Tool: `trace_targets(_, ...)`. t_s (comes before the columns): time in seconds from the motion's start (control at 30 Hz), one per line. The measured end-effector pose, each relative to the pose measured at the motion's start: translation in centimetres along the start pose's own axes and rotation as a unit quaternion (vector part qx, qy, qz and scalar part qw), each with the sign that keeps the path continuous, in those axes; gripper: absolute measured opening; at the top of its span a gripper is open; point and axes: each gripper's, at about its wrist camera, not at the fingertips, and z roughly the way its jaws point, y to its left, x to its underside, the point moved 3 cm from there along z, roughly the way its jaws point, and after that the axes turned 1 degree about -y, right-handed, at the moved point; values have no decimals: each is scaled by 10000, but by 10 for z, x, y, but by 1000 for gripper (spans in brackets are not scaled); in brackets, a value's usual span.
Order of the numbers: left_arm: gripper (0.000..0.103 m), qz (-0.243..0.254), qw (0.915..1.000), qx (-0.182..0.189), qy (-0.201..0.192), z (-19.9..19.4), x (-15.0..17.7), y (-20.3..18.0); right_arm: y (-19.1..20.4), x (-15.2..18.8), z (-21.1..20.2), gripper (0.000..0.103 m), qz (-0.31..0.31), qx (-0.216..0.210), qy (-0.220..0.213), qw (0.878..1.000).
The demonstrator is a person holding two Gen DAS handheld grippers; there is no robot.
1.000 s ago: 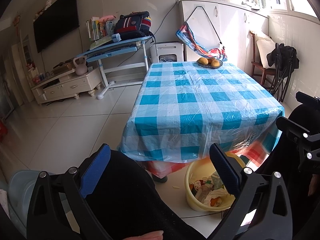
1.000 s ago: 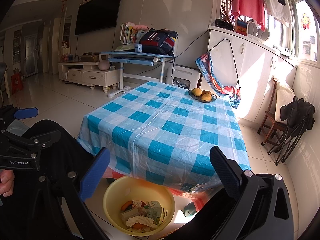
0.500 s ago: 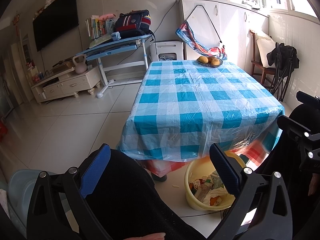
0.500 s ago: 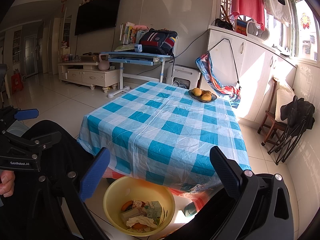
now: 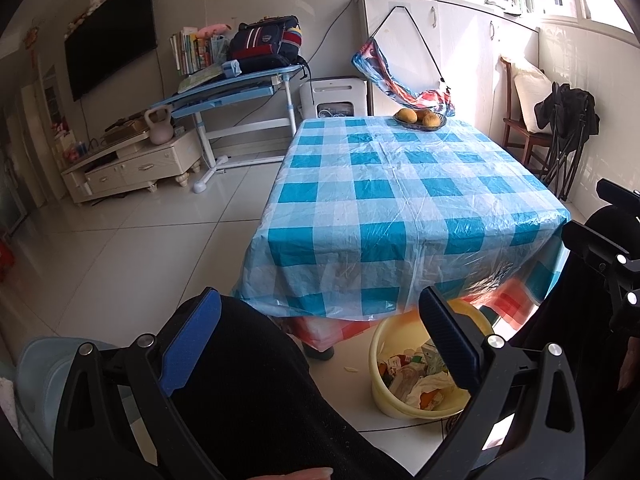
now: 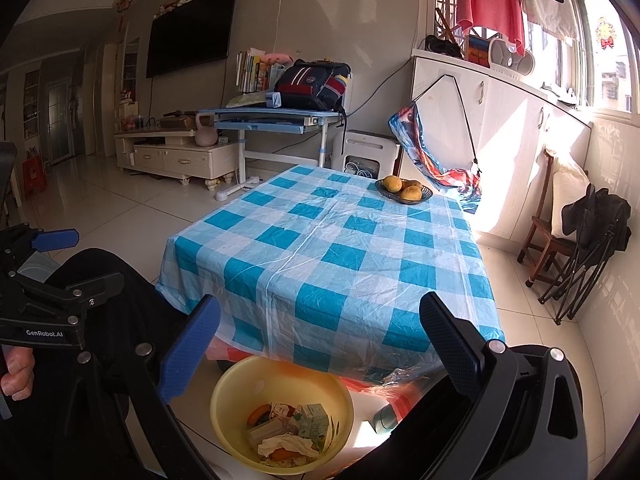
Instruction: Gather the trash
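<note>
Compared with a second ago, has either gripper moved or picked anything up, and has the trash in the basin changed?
No visible change. The left gripper and right gripper stay open and empty, held near the person's lap. The yellow basin of trash remains on the floor at the table's near edge, and the fruit bowl sits at the far end of the checked tablecloth as before.

"GenRobot.AI" stands in white on the black left gripper (image 6: 56, 252) body.
</note>
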Motion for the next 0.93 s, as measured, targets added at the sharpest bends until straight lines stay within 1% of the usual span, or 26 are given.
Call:
trace_targets(0.13,96,-31,10000,31,19,0,0,0,-4,0,1,95,33,9,46,10000)
trace_targets(0.2,96,-100,9999,96,78,2,-1,3,-4,0,1,95,34,14,70,10000)
trace_targets(0.3,96,-271,9995,94,150,5,-1,9,-4,0,2,95,16,2,95,10000)
trace_targets(0.43,96,-440,9990,106,-22,-2,0,17,-4,0,2,95,22,0,95,10000)
trace_targets(0.57,96,-344,9992,-121,-174,-8,-1,15,-4,-1,2,95,76,-15,71,9999)
trace_targets(0.67,96,-203,9993,-298,-124,-6,-2,9,-4,-1,2,95,53,-15,72,10000)
trace_targets(0.8,96,-205,9989,-410,-59,-4,-3,11,-2,-2,3,95,-44,0,82,10000)
trace_targets(0.93,96,-219,9988,-427,-45,-4,-3,13,1,-2,3,95,-114,22,72,9999)
